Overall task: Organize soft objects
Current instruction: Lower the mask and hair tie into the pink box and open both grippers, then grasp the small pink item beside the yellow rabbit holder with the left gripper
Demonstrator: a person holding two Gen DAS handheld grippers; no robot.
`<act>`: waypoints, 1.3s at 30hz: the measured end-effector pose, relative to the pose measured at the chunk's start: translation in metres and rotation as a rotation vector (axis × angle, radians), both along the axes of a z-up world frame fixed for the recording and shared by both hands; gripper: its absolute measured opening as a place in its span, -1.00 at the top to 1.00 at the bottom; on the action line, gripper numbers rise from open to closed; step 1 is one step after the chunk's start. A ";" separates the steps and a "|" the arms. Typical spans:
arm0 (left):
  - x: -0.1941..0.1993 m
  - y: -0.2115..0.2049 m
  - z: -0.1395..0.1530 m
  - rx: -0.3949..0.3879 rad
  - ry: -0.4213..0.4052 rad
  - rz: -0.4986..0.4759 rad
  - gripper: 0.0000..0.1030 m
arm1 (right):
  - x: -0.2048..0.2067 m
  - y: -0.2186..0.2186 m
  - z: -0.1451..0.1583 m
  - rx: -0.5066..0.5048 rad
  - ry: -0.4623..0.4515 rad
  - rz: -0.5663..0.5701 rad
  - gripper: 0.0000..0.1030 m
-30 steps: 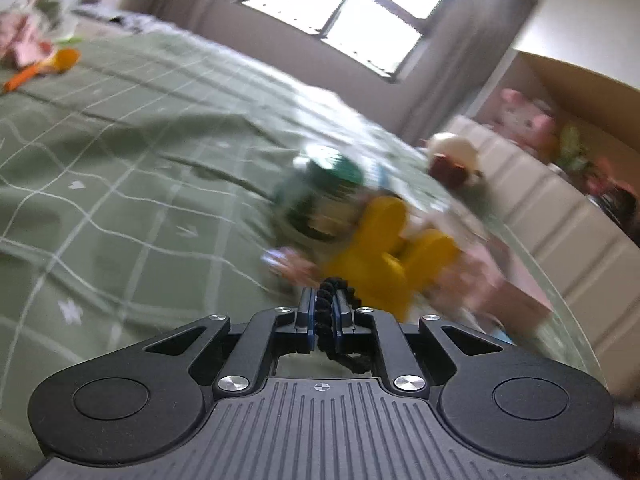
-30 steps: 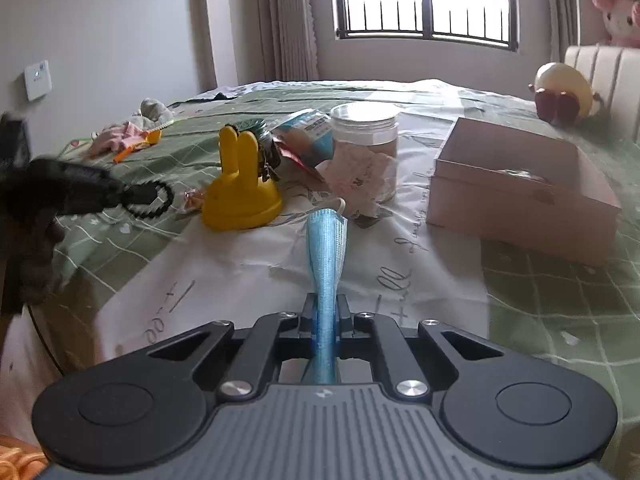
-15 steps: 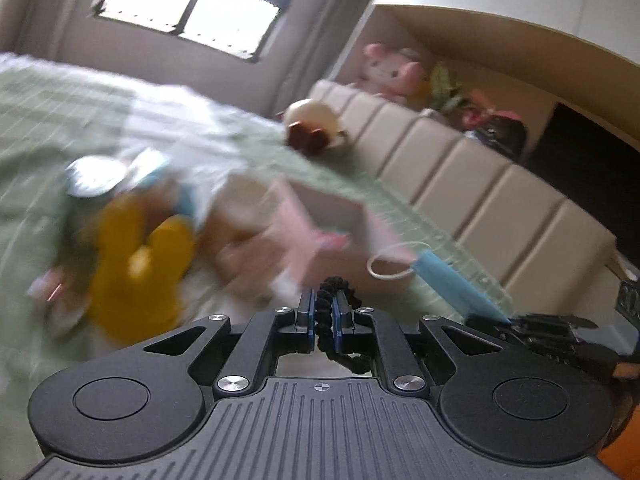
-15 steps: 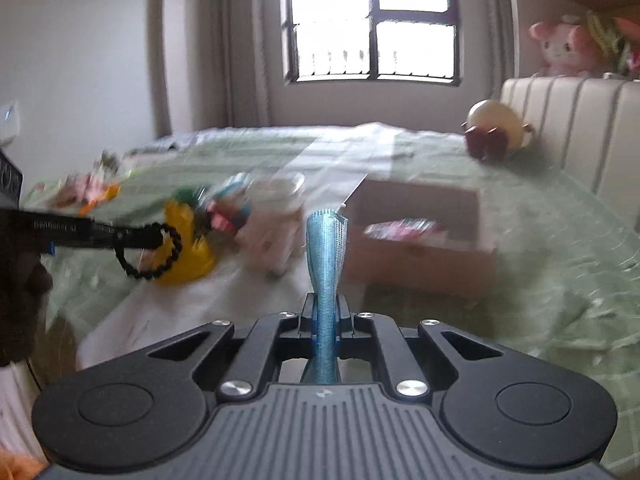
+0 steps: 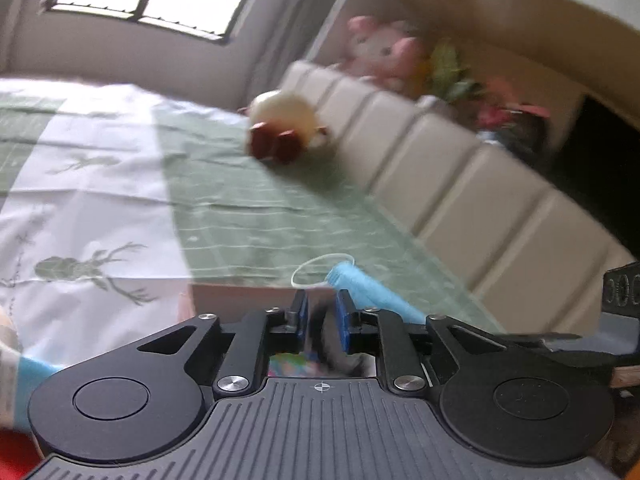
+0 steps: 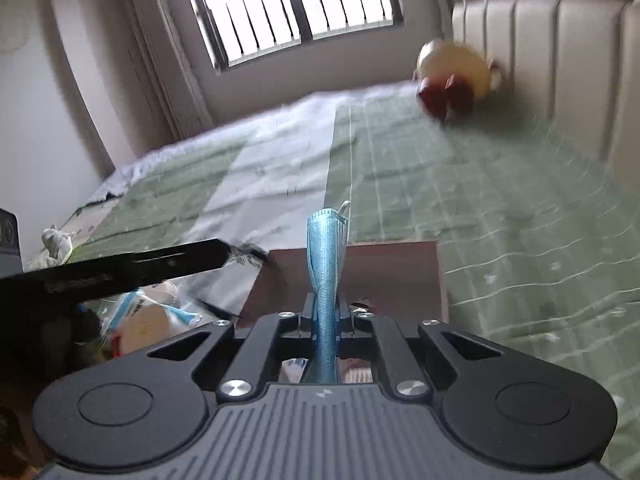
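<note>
At lower centre the left gripper (image 5: 322,314) had just been opening, a dark blurred thing between its jaws; a blue face mask (image 5: 370,290) lay just right.

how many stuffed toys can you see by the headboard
2: a cream round plush on the green bedspread against the headboard, a pink plush on the shelf above. Others may be hidden.

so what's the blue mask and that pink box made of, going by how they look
The face mask, pinched in the right gripper, looks like thin non-woven fabric, matte, with fine pleat ridges; a thin white ear loop, probably elastic, curls from its end. The pink box looks like cardboard: flat, stiff, matte walls with straight edges, though motion blur leaves the finish uncertain.
</note>
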State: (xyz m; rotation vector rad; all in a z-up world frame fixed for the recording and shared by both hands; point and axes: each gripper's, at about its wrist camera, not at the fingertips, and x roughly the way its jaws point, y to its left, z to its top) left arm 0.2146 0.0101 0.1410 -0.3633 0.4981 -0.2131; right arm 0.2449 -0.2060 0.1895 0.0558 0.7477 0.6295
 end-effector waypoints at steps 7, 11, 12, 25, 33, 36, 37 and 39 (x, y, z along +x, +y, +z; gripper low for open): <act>-0.013 0.017 -0.008 0.011 -0.010 0.009 0.66 | 0.064 0.054 -0.058 -0.095 0.122 0.068 0.51; -0.052 0.026 -0.017 -0.036 -0.030 -0.031 0.66 | 0.059 0.043 -0.061 -0.067 0.140 0.096 0.38; -0.063 0.026 -0.020 -0.028 -0.039 -0.037 0.66 | 0.055 0.040 -0.058 -0.073 0.116 0.084 0.38; -0.168 0.039 -0.085 0.112 0.102 0.045 0.66 | 0.026 0.065 -0.089 -0.173 0.135 0.022 0.82; -0.235 0.076 -0.094 0.141 0.070 0.195 0.66 | -0.084 0.063 -0.052 -0.180 -0.230 0.093 -0.20; -0.250 0.086 -0.088 0.120 0.023 0.259 0.66 | -0.126 0.074 -0.058 -0.181 -0.293 0.156 -0.22; -0.256 0.088 -0.085 0.115 0.000 0.280 0.66 | -0.137 0.080 -0.064 -0.176 -0.282 0.174 -0.22; -0.265 0.094 -0.080 0.108 -0.028 0.317 0.66 | -0.154 0.094 -0.076 -0.163 -0.247 0.219 -0.22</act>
